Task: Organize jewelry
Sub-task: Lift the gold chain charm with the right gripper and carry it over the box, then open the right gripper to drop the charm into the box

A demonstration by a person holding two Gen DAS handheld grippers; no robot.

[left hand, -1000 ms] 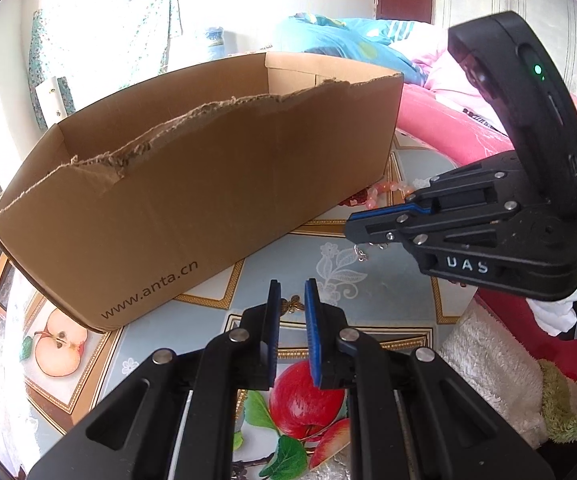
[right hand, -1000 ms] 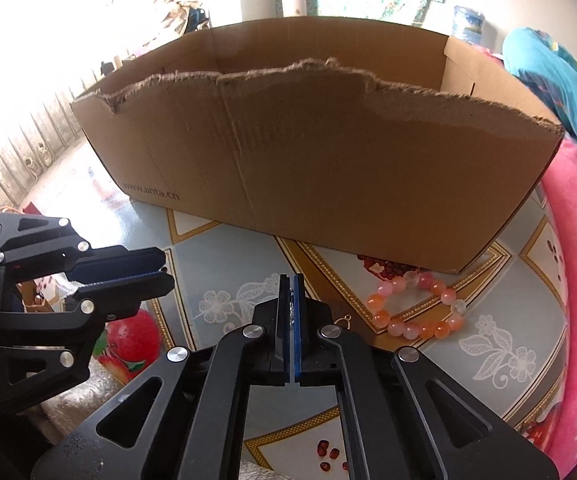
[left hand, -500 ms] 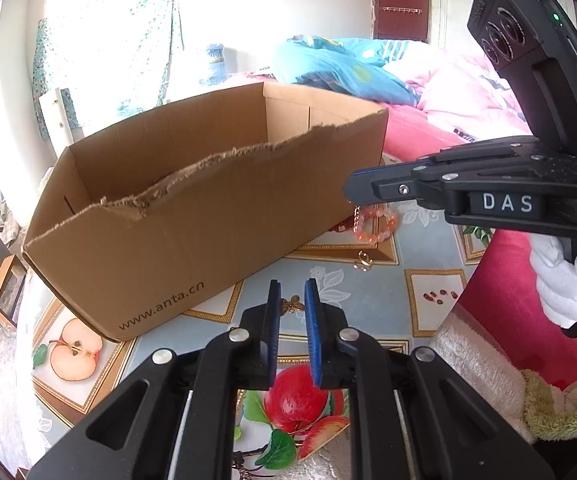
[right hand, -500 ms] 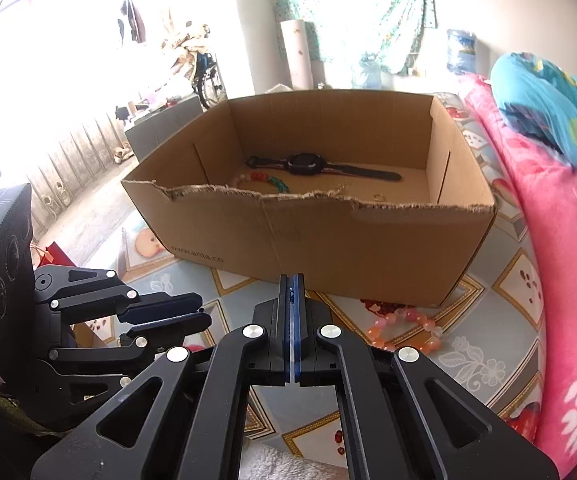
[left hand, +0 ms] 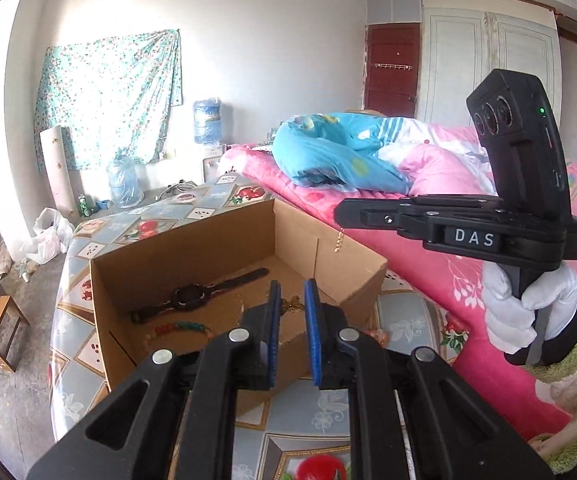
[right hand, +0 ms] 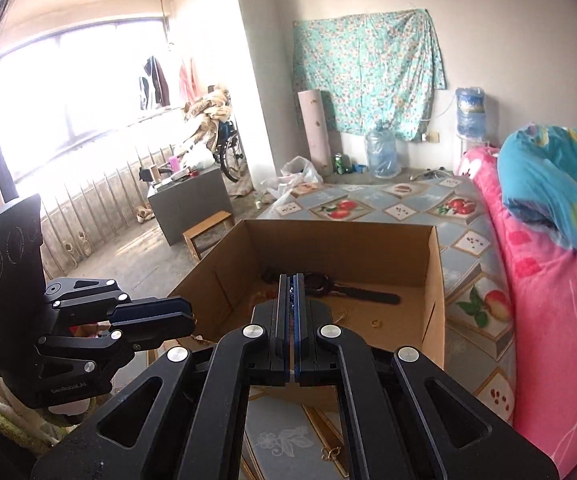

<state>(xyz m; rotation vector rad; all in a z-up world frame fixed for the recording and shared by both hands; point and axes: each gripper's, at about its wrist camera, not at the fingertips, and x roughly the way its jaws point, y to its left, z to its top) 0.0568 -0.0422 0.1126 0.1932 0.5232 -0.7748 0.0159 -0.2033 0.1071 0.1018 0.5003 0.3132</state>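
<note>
An open cardboard box (left hand: 192, 256) (right hand: 328, 240) stands on the table. It holds a black watch (left hand: 192, 296) (right hand: 328, 284), a bead bracelet (left hand: 180, 326) and a small gold ring (right hand: 375, 323). My left gripper (left hand: 291, 286) (right hand: 188, 316) is over the box's near wall, shut on a small gold ornament (left hand: 291, 304) pinched between its blue pads. My right gripper (left hand: 338, 214) (right hand: 290, 280) hovers above the box's right end, jaws pressed together, with a short gold chain earring (left hand: 340, 240) dangling from its tip.
The table (left hand: 328, 412) wears a fruit-patterned cloth. A gold earring (right hand: 330, 453) lies on it in front of the box. A pink bed (left hand: 428, 280) with a blue quilt runs along the right. A white-gloved hand (left hand: 524, 304) holds the right gripper's handle.
Both grippers have risen from near the tabletop to above the box's rim, each still carrying its gold piece. The inside of the box has come into view.
</note>
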